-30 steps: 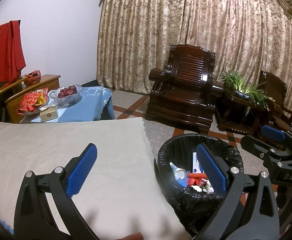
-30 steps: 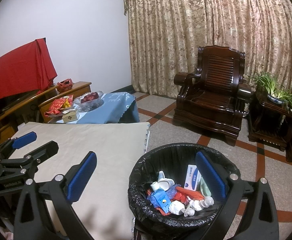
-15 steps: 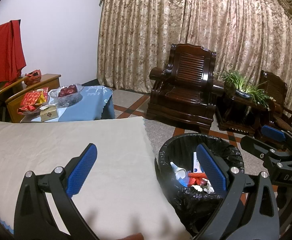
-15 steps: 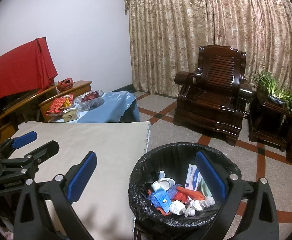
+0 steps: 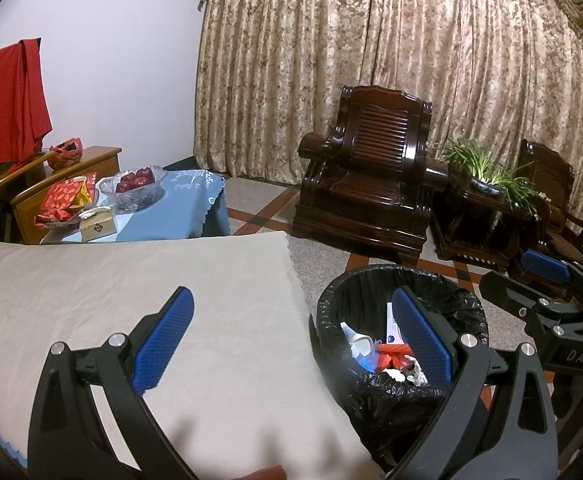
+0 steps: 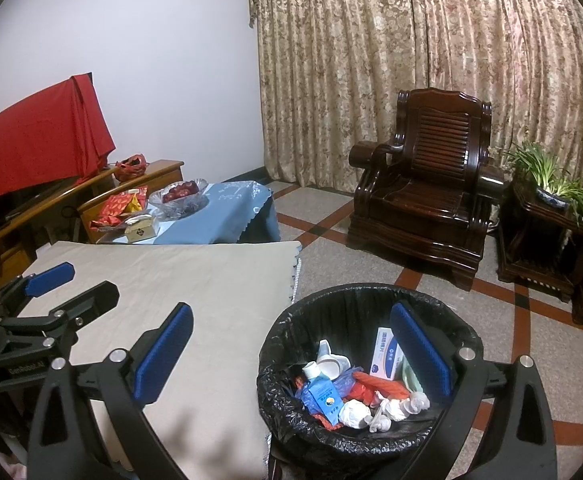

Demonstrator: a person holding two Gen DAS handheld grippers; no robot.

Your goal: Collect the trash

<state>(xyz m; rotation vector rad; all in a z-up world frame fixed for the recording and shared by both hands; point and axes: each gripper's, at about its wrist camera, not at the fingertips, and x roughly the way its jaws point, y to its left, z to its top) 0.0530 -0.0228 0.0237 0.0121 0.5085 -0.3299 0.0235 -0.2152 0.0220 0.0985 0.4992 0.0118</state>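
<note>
A round bin lined with a black bag (image 6: 291,336) (image 5: 331,304) stands on the floor by the right edge of the beige-covered table (image 6: 195,280) (image 5: 131,280). Inside lie a blue packet (image 6: 323,394), a white box with blue print (image 6: 383,356), a white cup (image 6: 331,362), red wrappers and crumpled white tissues (image 6: 353,414). My left gripper (image 5: 291,336) is open and holds nothing, spanning the table's edge and the bin. My right gripper (image 6: 291,352) is open and holds nothing, above the bin. Each gripper shows at the side of the other's view.
A low table with a blue cloth (image 6: 219,216) carries a glass bowl of red fruit (image 6: 179,200), red packets and a small box. Dark wooden armchairs (image 6: 423,184) and a side table with a potted plant (image 6: 551,188) stand before the curtains. A red cloth (image 6: 31,144) hangs at left.
Both views have barely shifted; the grippers stay open and the trash in the bin lies as before.
</note>
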